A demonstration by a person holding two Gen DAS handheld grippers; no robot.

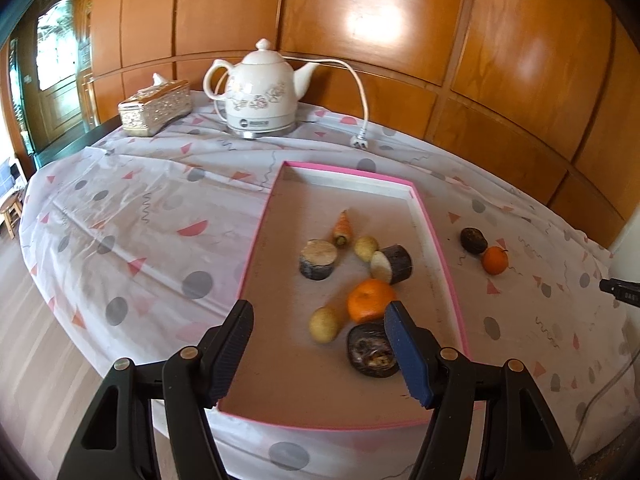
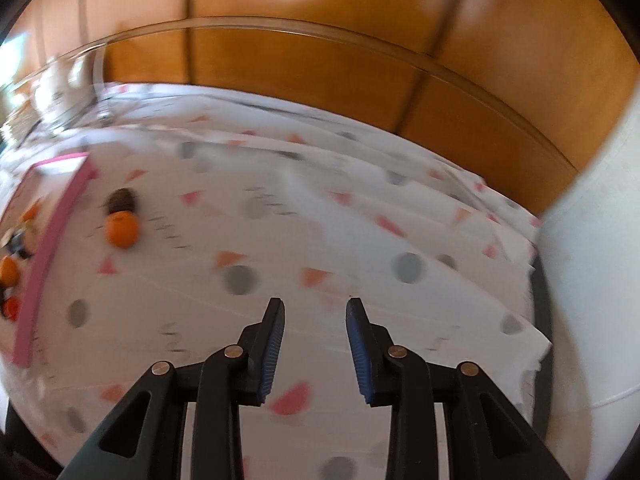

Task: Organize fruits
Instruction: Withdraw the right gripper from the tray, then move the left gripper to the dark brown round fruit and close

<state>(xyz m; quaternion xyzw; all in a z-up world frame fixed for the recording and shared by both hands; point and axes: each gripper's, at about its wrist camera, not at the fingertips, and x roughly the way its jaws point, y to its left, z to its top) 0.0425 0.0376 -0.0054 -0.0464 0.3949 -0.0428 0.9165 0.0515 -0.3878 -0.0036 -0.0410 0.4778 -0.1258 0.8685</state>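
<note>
Reaching for the loose orange [image 2: 122,230] beside the pink tray [image 2: 48,248] on the bench, the empty right tongs [image 2: 316,306], narrowly parted, should widen first; left tongs [image 1: 320,312] hover open, empty.

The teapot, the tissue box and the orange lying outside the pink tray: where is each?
teapot [image 1: 260,98], left wrist view, on its white belly.
tissue box [image 1: 154,109], left wrist view, on its patterned side.
orange outside the tray [image 1: 495,260], left wrist view, on the middle of its peel.
</note>
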